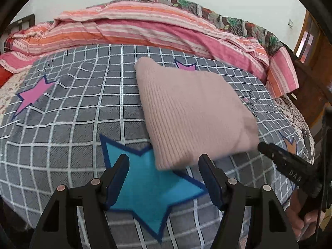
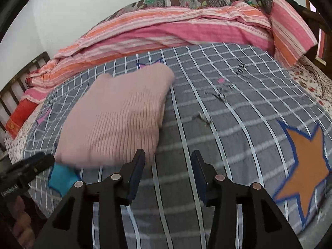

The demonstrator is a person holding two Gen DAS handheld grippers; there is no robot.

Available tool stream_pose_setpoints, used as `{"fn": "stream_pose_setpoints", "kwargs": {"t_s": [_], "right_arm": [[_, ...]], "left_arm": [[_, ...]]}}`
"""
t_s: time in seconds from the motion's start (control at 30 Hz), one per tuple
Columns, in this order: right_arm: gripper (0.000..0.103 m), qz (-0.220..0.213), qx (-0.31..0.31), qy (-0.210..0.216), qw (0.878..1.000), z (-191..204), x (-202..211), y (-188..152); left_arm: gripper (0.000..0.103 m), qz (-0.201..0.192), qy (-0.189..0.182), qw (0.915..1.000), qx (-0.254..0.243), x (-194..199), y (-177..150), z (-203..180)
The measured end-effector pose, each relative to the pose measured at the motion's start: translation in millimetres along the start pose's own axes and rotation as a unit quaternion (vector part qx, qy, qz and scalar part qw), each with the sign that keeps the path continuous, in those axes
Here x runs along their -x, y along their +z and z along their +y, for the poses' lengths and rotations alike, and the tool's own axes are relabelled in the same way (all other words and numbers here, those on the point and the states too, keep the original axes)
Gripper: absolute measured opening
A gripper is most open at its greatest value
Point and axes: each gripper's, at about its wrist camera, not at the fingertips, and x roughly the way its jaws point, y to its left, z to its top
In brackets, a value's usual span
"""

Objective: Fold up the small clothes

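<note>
A folded pink ribbed sweater (image 1: 193,112) lies flat on the grey checked bed cover (image 1: 62,124). My left gripper (image 1: 164,158) is open, its tips just short of the sweater's near edge, with nothing between them. In the right wrist view the sweater (image 2: 116,116) sits ahead and to the left. My right gripper (image 2: 168,153) is open over bare cover beside the sweater's near right corner and holds nothing. Each gripper shows as a dark finger (image 1: 286,161) at the edge of the other's view, and the left one's finger (image 2: 31,166) lies at the sweater's near left corner.
A rumpled pink and orange striped quilt (image 1: 145,31) runs along the far side of the bed. Star patches mark the cover: blue (image 1: 149,186), orange (image 2: 305,166). A dark slatted headboard (image 2: 12,95) stands at the left, wooden furniture (image 1: 311,72) at the right.
</note>
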Motion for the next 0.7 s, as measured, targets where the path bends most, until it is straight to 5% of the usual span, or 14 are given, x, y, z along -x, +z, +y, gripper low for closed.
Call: {"fn": "stream_pose_setpoints", "kwargs": {"t_s": [0.17,0.27,0.4,0.53,0.7], "right_arm": [[0.048,-0.02,0.024,-0.022,0.999,7.9,44.3,-0.8],[0.066,-0.044,0.036,-0.036,0.998,14.3,75.9,4.8],[0.07,-0.057,0.035,-0.042,0.997,17.8,106.5,10.4],[0.094,-0.079,0.039,-0.036,0.996,19.1,126.7,10.2],[0.097,-0.075,0.05,-0.046,0.995,23.5,133.9,9.6]], "left_arm": [[0.07,-0.017,0.031,0.9994,0.0,36.9,0.0,-5.7],[0.075,-0.029,0.039,0.9988,0.001,61.0,2.4,-7.0],[0.084,-0.051,0.053,0.9972,-0.013,91.9,7.2,-14.0],[0.088,-0.064,0.06,0.996,-0.019,110.9,10.0,-19.4],[0.089,-0.069,0.062,0.9956,-0.018,121.7,10.3,-23.6]]}}
